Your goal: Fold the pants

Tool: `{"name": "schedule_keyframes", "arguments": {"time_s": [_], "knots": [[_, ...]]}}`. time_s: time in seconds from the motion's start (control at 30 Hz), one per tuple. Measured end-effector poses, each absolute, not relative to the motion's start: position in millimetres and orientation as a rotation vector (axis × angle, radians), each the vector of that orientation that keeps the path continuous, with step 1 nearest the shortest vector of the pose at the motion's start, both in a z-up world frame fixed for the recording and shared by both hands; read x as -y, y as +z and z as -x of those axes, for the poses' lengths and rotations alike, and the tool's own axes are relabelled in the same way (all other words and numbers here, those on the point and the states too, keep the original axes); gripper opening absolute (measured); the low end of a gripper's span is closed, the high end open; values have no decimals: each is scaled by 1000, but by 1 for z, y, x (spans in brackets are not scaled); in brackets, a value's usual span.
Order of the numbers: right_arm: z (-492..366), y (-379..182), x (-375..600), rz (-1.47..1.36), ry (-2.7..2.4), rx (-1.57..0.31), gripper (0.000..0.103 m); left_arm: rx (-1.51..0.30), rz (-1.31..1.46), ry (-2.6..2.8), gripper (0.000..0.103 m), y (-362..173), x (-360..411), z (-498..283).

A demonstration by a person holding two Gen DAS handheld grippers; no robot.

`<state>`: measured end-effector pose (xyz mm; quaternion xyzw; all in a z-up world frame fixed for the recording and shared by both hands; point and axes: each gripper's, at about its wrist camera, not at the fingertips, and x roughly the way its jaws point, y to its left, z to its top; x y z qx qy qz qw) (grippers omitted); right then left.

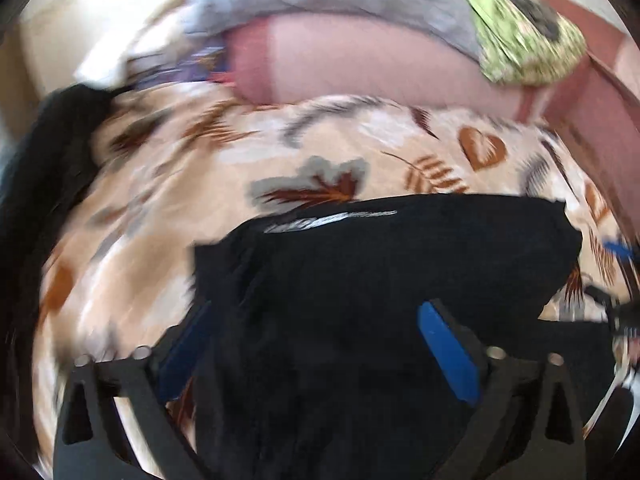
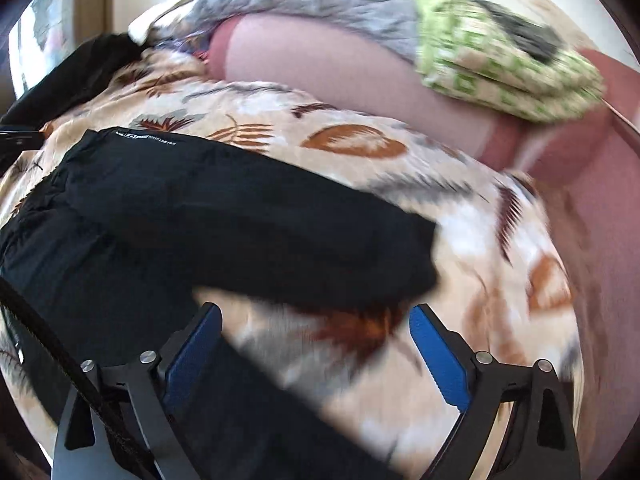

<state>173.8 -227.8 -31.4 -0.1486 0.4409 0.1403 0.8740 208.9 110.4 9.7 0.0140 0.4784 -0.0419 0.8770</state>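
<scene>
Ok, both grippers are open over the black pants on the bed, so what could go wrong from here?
1. The black pants look bunched and bent, so folding now may lock in creases.
2. The left gripper hovers over stacked dark fabric; closing might catch several layers, or only one.
3. The right gripper frames mostly leaf-print bedspread and could pinch that too.

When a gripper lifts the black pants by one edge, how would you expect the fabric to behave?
Probably floppy: the black pants lie in soft creases on the leaf-print bedspread, so unheld parts would likely sag. The thin-looking cloth seems light. A push would likely bunch it up instead of sliding it whole.
</scene>
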Motion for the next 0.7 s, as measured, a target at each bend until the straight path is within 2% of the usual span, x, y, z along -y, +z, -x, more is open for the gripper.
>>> {"name": "schedule_keyframes", "arguments": {"time_s": [0.03, 0.07, 0.23, 0.3, 0.43, 0.5, 0.53, 0.7], "knots": [[-193, -34, 224, 320, 321, -931, 97, -1021, -35, -121, 85, 3, -106, -225], [-206, -37, 221, 321, 337, -938, 97, -1044, -35, -139, 81, -3, -101, -239], [-279, -59, 211, 342, 376, -988, 95, -1105, -35, -208, 81, -33, -89, -298], [-299, -67, 210, 339, 383, -1011, 89, -1126, -35, -249, 81, -44, -87, -315], [-338, -83, 212, 273, 434, -1062, 86, -1209, -75, -313, 81, -74, -88, -344], [-349, -90, 211, 245, 466, -1087, 86, -1232, -94, -366, 91, -83, -86, -349], [-352, -94, 210, 239, 478, -1098, 86, -1234, -107, -407, 101, -84, -83, -349], [-357, -103, 200, 259, 509, -1093, 87, -1230, -248, -389, 102, -90, -62, -344]]}}
